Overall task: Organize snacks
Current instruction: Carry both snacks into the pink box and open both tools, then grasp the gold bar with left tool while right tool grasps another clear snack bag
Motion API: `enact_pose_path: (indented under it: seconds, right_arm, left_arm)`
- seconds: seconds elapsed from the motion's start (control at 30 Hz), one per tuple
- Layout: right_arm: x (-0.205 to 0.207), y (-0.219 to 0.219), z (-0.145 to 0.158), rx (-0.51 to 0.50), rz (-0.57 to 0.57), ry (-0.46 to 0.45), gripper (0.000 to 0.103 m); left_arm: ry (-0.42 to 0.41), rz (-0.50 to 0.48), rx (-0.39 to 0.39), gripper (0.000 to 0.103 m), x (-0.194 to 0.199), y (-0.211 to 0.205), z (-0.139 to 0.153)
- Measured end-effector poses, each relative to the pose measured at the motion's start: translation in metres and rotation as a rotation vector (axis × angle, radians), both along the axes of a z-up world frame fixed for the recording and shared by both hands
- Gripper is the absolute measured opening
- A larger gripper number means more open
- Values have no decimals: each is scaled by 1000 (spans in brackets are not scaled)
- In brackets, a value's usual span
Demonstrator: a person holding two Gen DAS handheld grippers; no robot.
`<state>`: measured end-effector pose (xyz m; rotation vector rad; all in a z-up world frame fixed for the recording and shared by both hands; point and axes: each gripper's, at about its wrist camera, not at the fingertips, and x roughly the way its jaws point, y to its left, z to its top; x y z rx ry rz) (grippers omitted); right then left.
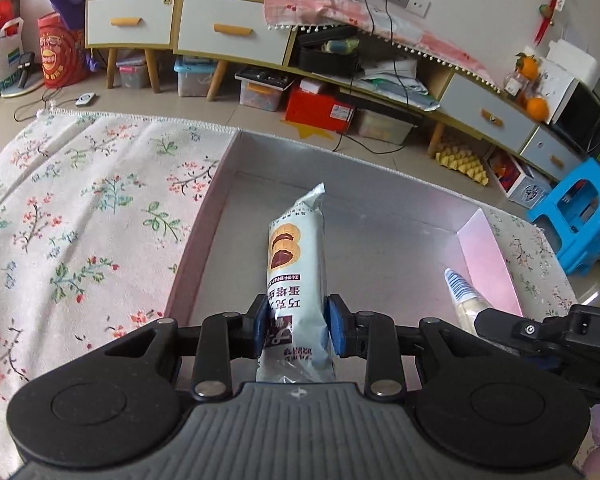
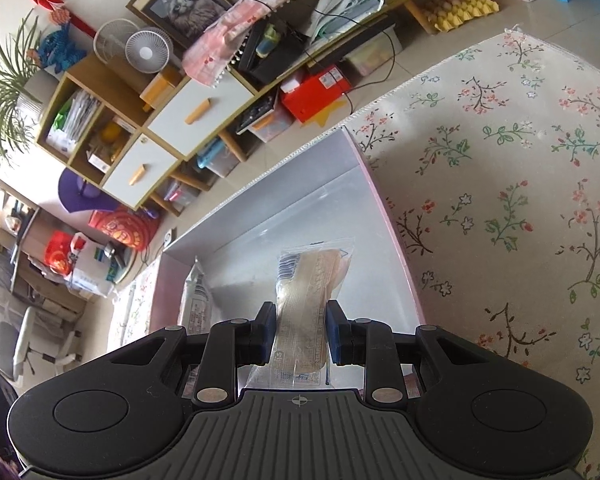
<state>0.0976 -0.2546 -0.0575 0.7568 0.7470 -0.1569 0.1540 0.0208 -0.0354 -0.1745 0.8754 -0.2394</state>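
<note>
In the left wrist view we are pinching a white cookie packet [image 1: 298,276] with our left gripper [image 1: 298,326]; its blue pads [image 1: 336,328] are pressing on both sides of the packet's lower half. The packet, printed with round chocolate-filled cookies, is running from the bottom centre of the frame up toward the middle, its far sealed end pointing into the open box [image 1: 340,160]. The box, grey inside with pink walls, is filling the centre of the frame and is sitting on a floral rug [image 1: 80,200] that is spreading across the left side. At the lower right, our right gripper [image 1: 476,316] is reaching in with a clear-wrapped pastry packet [image 1: 462,292] beside the box's right wall.

In the right wrist view we are clamping that pastry packet [image 2: 312,280] between the right gripper's [image 2: 300,330] pads, and it is extending up the centre of the frame over the box's grey floor. The cookie packet [image 2: 196,300] is appearing at the lower left, near the box's left wall. The rug [image 2: 520,200] is covering the right side, and a cabinet with white drawers [image 2: 180,120] is standing along the upper left.
</note>
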Motion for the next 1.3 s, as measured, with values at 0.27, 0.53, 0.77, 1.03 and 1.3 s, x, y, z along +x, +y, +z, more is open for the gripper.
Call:
enact_pose_path:
  seconds: [0.27, 0.53, 0.77, 1.03, 1.3]
  right_arm:
    - [0, 5, 3, -14, 35, -13, 31]
    - [-7, -1, 15, 10, 28, -32, 64]
    - [-22, -2, 35, -24, 46, -50, 80]
    - [-46, 6, 59, -134, 79, -42, 89]
    - [-72, 9, 68, -245, 134, -12, 92]
  left_arm:
    - [-1, -26, 3, 39, -2, -2, 4]
    - [5, -21, -36, 67, -7, 6, 10]
    - [-1, -56, -66, 86, -20, 7, 22]
    - [1, -106, -27, 101, -41, 8, 30]
    - [14, -156, 60, 103, -64, 11, 33]
